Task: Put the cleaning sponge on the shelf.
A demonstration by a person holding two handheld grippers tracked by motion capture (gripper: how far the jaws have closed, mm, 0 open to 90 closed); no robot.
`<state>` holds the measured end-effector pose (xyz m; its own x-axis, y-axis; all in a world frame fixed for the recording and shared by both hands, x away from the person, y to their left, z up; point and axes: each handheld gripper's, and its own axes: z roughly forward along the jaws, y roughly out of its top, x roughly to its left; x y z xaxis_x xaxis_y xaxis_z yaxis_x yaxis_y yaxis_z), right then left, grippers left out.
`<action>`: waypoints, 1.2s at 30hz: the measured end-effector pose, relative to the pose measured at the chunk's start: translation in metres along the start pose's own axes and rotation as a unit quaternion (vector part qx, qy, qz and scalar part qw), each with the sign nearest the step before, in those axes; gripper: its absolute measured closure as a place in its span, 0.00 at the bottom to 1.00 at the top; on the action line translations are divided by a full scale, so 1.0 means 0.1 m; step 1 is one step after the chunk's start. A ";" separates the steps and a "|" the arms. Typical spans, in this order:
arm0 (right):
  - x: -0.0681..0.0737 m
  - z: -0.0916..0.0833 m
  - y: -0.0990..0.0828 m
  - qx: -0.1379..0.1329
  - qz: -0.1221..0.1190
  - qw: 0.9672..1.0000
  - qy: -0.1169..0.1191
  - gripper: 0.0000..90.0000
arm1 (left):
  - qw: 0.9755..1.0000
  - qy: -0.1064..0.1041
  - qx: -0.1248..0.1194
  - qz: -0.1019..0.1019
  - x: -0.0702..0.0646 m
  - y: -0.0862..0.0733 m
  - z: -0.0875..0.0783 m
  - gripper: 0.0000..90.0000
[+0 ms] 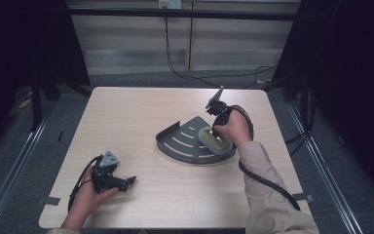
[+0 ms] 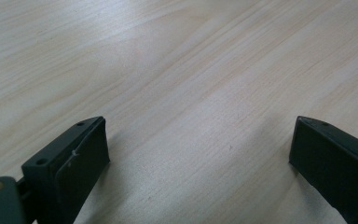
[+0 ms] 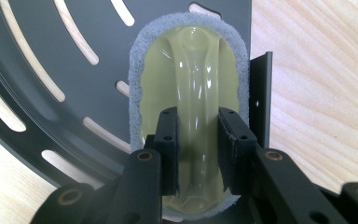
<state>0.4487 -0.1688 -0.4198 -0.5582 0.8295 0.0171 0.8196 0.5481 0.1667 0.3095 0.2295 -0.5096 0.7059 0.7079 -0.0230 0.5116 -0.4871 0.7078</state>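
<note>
The pale wooden table carries a dark, fan-shaped slotted rack near its middle, and the right-hand end of that rack lies directly under the right gripper, well apart from the left gripper, which rests low over bare wood at the near left corner. On that end of the rack sits an oval scrubbing pad with a grey fibre border and a glossy yellow-green top, and along the top runs a raised handle ridge. In the right gripper view the ridge's long axis runs straight away from the fingers, from between them toward the pad's far end, so the jaws straddle it crosswise, one on each flank. The two inner pads appear pressed against the ridge's sides, so I judge the right gripper clenched on the handle near its closer end, with most of the pad reaching out beyond the fingertips. The pad looks flat on the rack, not yet lifted. Any coming move, I judge, belongs to the right hand, and a straight pull up, square to that axis, would clear the rack's upright lip just beside the right-side finger. The left gripper's jaws stand wide apart, released, with only wood grain between them.
</note>
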 end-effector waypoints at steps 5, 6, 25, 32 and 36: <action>-0.01 0.02 -0.04 0.000 0.003 1.000 0.001 0.79 | 1.000 0.000 0.000 0.000 0.00 0.00 0.00 0.05; -0.01 0.02 -0.05 0.000 0.002 1.000 0.000 0.79 | 1.000 0.000 0.000 -0.001 0.00 0.00 0.00 0.05; -0.02 0.04 -0.09 -0.001 0.007 1.000 0.001 0.78 | 1.000 0.000 -0.001 0.000 0.00 0.00 0.00 0.05; -0.02 0.06 -0.10 0.002 0.007 1.000 -0.003 0.74 | 1.000 0.000 -0.001 0.000 0.00 0.00 0.00 0.05; -0.02 0.08 -0.11 0.005 0.008 1.000 -0.009 0.68 | 1.000 -0.001 0.000 0.000 0.00 0.00 0.00 0.05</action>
<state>0.4420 -0.1761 -0.4293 -0.5428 0.8399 0.0025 0.8296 0.5357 0.1573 0.3097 0.2296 -0.5096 0.7069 0.7069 -0.0249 0.5113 -0.4864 0.7085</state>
